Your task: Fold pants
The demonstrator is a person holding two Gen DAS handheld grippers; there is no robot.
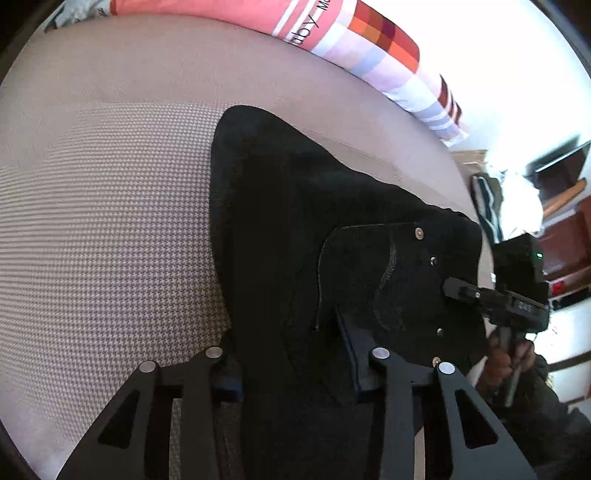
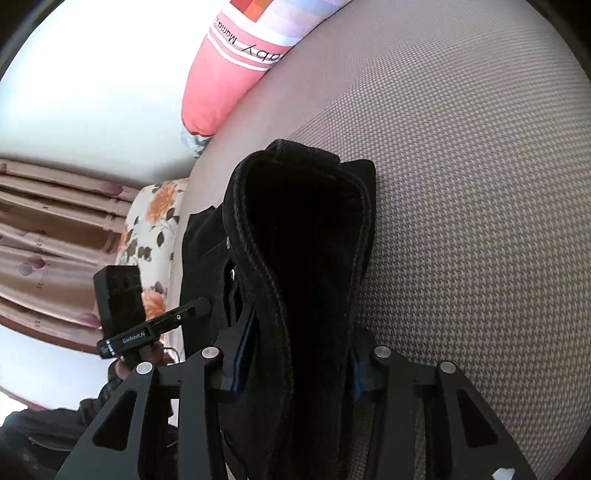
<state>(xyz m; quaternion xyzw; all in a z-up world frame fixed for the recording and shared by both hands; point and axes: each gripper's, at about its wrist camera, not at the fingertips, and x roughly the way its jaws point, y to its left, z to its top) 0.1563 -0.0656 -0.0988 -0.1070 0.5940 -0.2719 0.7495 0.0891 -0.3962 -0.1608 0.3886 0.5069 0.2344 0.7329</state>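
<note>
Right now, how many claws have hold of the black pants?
2. The left claw grips the pants beside the back pocket; the right claw clamps a bunched fold of them. No other claw shows.

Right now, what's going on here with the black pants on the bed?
A person is folding black pants on a checked bed cover, using a handheld gripper in each hand. The right gripper is clamped on a bunched fold of the fabric. The left gripper has fabric between its fingers near the back pocket, though whether the pads are pressing is unclear. A pink pillow lies along the far edge.
</note>
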